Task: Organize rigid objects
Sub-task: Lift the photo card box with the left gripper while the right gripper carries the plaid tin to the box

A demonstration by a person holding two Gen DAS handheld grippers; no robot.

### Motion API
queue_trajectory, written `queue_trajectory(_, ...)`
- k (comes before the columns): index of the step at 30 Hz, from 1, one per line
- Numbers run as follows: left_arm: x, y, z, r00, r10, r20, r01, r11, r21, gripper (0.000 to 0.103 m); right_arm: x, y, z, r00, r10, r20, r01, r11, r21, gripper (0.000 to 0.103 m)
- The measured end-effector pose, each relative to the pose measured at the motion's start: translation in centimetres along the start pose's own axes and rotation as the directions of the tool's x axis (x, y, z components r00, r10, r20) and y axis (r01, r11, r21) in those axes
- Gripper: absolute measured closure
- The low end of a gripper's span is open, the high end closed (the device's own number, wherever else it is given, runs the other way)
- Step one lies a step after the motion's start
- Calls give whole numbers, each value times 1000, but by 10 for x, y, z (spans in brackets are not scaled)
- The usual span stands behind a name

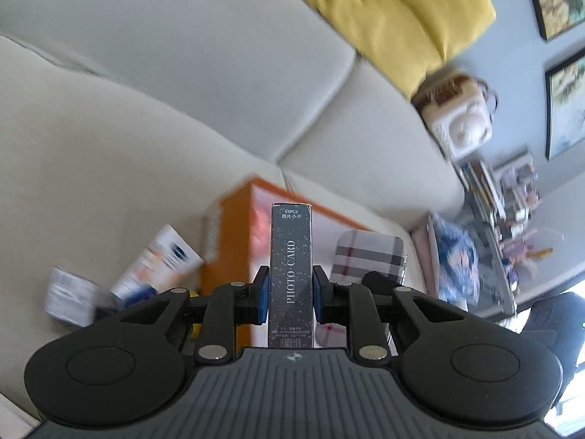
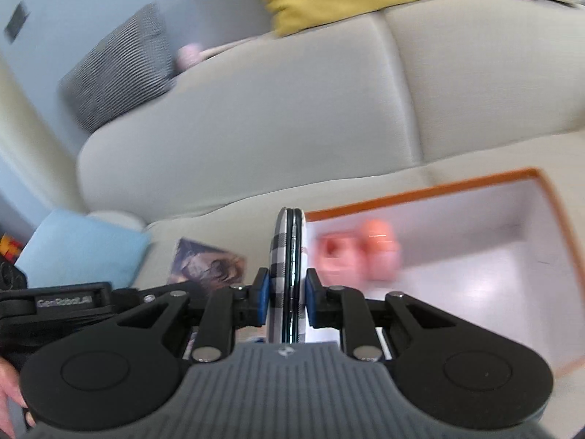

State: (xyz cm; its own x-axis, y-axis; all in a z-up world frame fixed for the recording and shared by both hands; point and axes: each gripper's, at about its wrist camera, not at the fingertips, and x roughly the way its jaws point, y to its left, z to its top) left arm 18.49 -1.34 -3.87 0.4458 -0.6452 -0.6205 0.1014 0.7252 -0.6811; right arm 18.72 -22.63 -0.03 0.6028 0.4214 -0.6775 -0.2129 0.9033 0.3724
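The left tool [image 1: 291,294] clenched a slim, speckled grey card box [image 1: 291,256] upright above the sofa [image 1: 146,139]. The right tool [image 2: 287,296] gripped a flat checked case [image 2: 281,267] (rounded, glossy-edged) beside the orange-rimmed white box [image 2: 475,256].

Cream sofa [image 1: 153,117], yellow cushion [image 1: 398,14], grey cushion [image 2: 120,69], blue-grey wall [image 1: 519,55] w/ framed pics [image 1: 565,106], daylight

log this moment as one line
left gripper: shut on photo card box | right gripper: shut on plaid case | orange box: open, on sofa
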Motion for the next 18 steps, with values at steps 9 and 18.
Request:
queue_trajectory(9,82,-50,-31,979,163,-119,-156,986,67,78,-2,-102,-25,993,-98,-60,109,971,211,83)
queue_trajectory(18,147,-66,-52,911,388,-142,-360,914,188,78,34,-131,-22,991,-93,-99,112,974,199,83)
